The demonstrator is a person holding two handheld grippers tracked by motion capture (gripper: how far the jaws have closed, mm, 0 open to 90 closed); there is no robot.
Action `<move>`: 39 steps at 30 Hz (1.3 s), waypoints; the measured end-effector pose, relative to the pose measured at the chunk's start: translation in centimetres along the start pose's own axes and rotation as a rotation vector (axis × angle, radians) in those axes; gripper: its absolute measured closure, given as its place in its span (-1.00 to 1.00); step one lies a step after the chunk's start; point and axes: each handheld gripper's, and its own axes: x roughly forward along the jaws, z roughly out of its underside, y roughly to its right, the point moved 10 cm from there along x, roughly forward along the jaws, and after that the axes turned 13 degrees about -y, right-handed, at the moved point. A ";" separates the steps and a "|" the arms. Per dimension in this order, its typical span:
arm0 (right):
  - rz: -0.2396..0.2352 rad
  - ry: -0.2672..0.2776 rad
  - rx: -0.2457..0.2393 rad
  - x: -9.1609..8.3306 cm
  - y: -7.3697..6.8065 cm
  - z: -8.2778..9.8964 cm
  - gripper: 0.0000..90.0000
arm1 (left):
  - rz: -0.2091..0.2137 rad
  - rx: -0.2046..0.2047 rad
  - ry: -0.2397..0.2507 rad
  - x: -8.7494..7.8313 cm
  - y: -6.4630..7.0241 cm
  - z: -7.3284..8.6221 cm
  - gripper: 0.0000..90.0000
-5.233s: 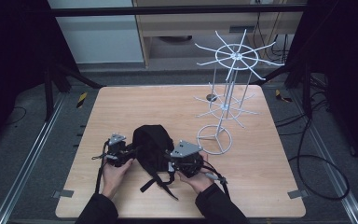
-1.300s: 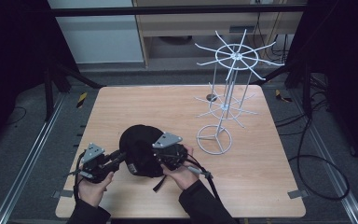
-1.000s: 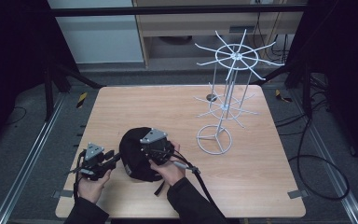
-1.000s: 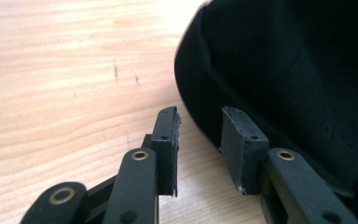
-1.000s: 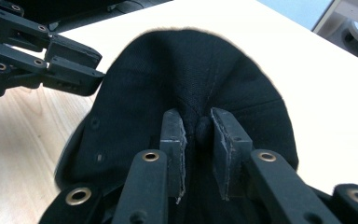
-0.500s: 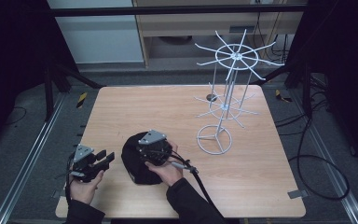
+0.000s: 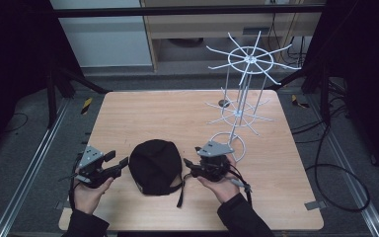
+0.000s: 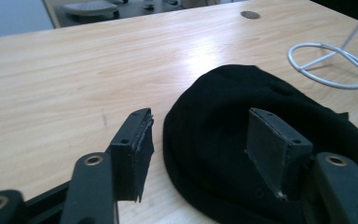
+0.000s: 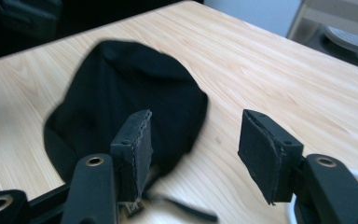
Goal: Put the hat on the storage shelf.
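A black cap (image 7: 155, 165) lies flat on the wooden table (image 7: 177, 113), its strap (image 7: 180, 195) trailing toward the front edge. My left gripper (image 7: 117, 160) hovers just left of the cap, apart from it. Its jaws have just been opening. In the left gripper view the cap (image 8: 242, 102) lies beyond my left gripper (image 8: 200, 128), and neither pad presses on it. My right gripper (image 7: 187, 168) sits just right of the cap and has also just been opening. In the right gripper view my right gripper (image 9: 193, 130) has bare table between its jaws, with the cap (image 9: 130, 88) ahead to the left.
A white wire display rack (image 7: 244, 64) stands at the right rear on a ring base (image 7: 229, 145), close behind my right hand. A small dark disc (image 7: 223, 103) lies near the rack. The table's front edge is close below both hands.
My right gripper has slid rightward off the top of the cap and its jaws have spread. The left gripper's jaws have spread too and it has lifted slightly. The cap now lies free.
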 end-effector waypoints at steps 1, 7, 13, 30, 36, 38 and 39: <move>0.009 -0.005 0.005 -0.4 0.5 0.6 -0.01 | 0.014 0.020 -0.003 0.1 0.4 -0.3 -0.13; 0.018 0.000 0.025 -2.7 2.0 4.0 -0.01 | 0.032 0.107 -0.029 1.0 2.3 -1.4 -0.21; 0.045 -0.008 0.071 -4.7 4.1 7.7 -0.02 | 0.046 0.178 -0.063 2.6 4.6 -2.5 -0.34; 0.130 -0.035 0.193 -7.7 9.5 13.8 -0.03 | 0.093 0.295 -0.135 4.0 4.6 -1.5 -0.39; 0.136 -0.053 0.190 -7.3 9.9 14.2 -0.03 | 0.082 0.314 -0.164 5.1 4.4 -1.4 -0.36; 0.137 -0.060 0.192 -7.0 10.0 14.3 -0.03 | 0.078 0.313 -0.177 5.5 4.1 -1.3 -0.33; 0.136 -0.066 0.187 -6.9 10.0 14.3 -0.03 | 0.076 0.313 -0.184 5.7 4.1 -1.2 -0.32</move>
